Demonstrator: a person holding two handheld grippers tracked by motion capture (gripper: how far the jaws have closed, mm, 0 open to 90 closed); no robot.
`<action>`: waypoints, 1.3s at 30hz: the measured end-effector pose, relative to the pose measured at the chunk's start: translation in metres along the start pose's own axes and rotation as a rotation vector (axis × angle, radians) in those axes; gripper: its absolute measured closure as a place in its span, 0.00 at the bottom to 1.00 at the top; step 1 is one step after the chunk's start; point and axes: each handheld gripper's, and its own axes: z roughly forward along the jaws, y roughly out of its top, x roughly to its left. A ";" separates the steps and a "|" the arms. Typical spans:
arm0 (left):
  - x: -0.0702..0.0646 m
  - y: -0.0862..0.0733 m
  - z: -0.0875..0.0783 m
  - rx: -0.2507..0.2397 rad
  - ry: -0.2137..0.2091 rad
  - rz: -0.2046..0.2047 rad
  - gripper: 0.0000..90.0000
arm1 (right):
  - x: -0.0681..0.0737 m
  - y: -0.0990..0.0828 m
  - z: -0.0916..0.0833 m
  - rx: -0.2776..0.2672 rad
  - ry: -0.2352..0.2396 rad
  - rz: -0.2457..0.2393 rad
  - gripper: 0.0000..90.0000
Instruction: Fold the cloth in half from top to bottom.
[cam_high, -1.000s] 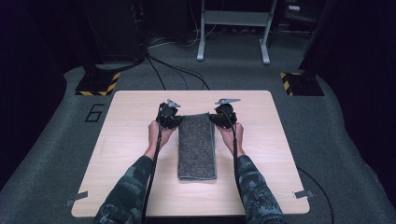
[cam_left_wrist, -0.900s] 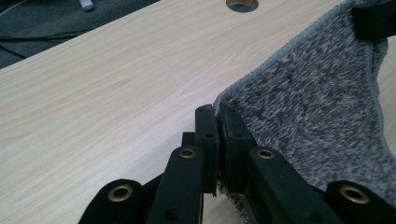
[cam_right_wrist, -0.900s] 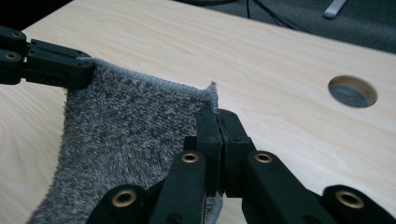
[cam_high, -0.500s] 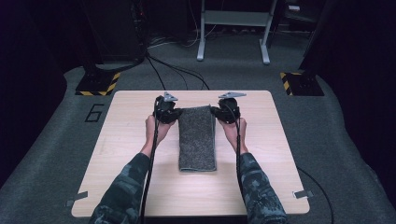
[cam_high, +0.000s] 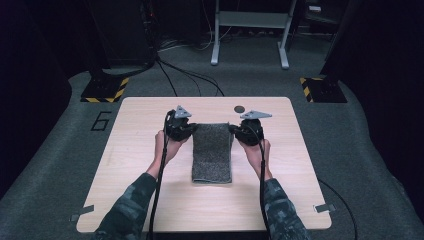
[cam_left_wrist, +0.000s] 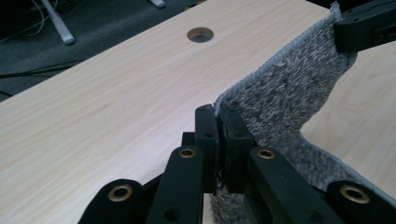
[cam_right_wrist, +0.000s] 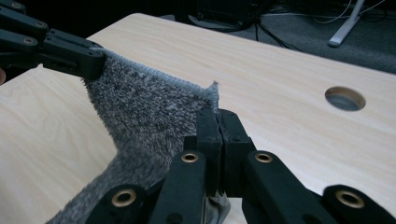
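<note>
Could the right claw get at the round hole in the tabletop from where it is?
Probably yes: the light wooden tabletop between the right claw and the round hole is bare, but the claw is shut on a corner of the grey fuzzy towel.

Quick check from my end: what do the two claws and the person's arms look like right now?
Both claws, left claw and right claw, are black, with flat jointed links pinned by brass-coloured rivets. Each carries a grey three-cornered plate on top and trails a black cable back along the forearm. The sleeves are a dark camouflage pattern, pushed up from the wrists; the hands are bare.
</note>
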 end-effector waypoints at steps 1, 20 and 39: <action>-0.002 -0.003 0.000 -0.001 -0.003 0.001 0.97 | 0.001 -0.005 -0.001 0.005 0.003 -0.004 0.99; -0.028 -0.055 -0.006 0.042 -0.086 0.012 0.95 | 0.030 -0.062 -0.019 0.068 0.049 -0.058 0.99; -0.047 -0.103 -0.016 0.134 -0.211 -0.048 0.57 | 0.036 -0.112 -0.039 0.125 0.093 -0.029 0.88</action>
